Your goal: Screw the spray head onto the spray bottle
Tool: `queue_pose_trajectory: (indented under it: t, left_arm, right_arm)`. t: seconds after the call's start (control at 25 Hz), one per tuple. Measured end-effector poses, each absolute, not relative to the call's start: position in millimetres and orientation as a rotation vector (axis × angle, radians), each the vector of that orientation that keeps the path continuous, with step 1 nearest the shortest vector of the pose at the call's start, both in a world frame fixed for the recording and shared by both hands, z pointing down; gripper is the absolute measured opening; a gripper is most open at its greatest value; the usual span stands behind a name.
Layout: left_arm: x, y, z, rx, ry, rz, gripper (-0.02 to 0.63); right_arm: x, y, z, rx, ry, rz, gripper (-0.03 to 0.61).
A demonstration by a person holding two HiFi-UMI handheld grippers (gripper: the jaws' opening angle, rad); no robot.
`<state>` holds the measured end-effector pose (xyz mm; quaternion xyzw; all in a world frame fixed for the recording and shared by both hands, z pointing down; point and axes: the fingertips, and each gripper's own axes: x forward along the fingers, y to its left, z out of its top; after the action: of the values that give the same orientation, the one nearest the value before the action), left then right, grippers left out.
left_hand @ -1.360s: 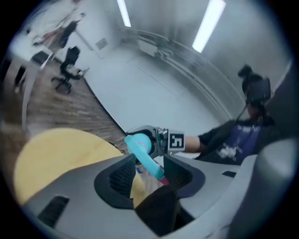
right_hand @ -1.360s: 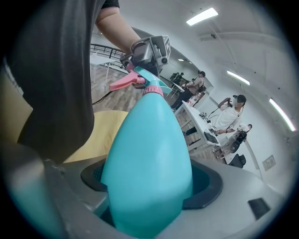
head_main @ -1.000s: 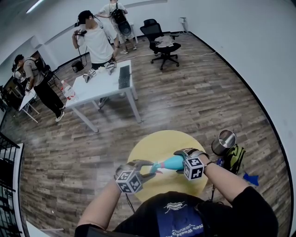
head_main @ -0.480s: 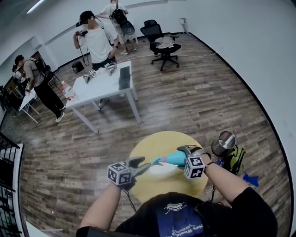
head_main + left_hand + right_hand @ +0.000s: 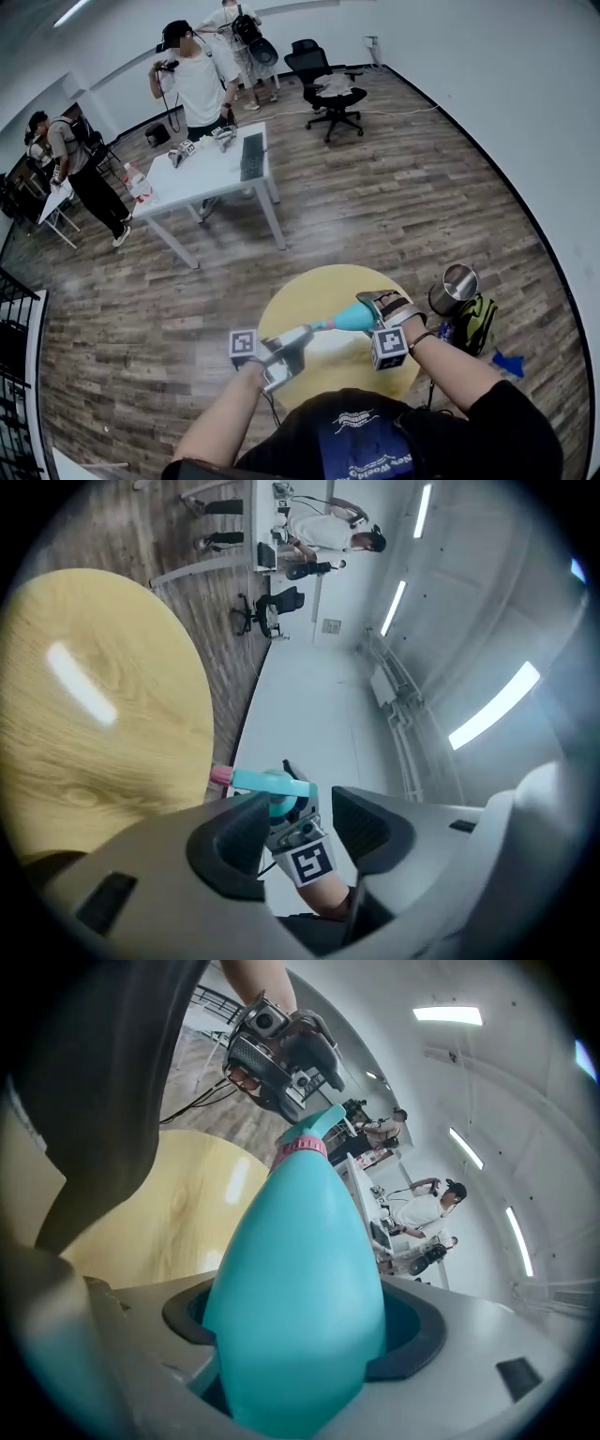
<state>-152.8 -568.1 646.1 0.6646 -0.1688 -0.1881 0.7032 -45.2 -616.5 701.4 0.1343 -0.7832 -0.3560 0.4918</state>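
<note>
A teal spray bottle (image 5: 354,322) lies nearly level above the round yellow table (image 5: 328,277), its fat body clamped in my right gripper (image 5: 382,309). In the right gripper view the bottle (image 5: 295,1279) fills the jaws, and its pink collar (image 5: 300,1147) and teal spray head (image 5: 323,1121) point away at my left gripper (image 5: 281,1054). My left gripper (image 5: 292,339) sits just short of the spray head (image 5: 319,327). In the left gripper view the jaws stand apart and the spray head (image 5: 272,782) shows beyond them, untouched by either pad.
A metal cup (image 5: 455,286) and a green bag (image 5: 476,319) stand on the floor right of the table. Farther off are a white desk (image 5: 211,169), an office chair (image 5: 328,89) and several people.
My left gripper has rolled over and drawn back a little toward me from the spray head. The bottle's neck has tipped slightly upward in the right gripper.
</note>
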Motion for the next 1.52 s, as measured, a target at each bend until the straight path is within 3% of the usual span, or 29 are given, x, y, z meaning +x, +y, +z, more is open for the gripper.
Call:
queue_pose_trajectory:
  t: [0.4,0.76,1.52]
  left_arm:
    - [-152,-576,650,1.381,-0.365,-0.507,0.291]
    - [-144,-576,663,1.303,-0.378,-0.487,0.291]
    - [-149,-575,635,1.912,-0.417,-0.177,0.288]
  right_arm:
    - [-48,-623,679,0.412,-1.882,-1.007,0.437]
    - [-49,-618,682,0.399,-1.816,-1.140,0.436]
    - [-61,-592,685,0.223,-2.064,-0.717,0.426]
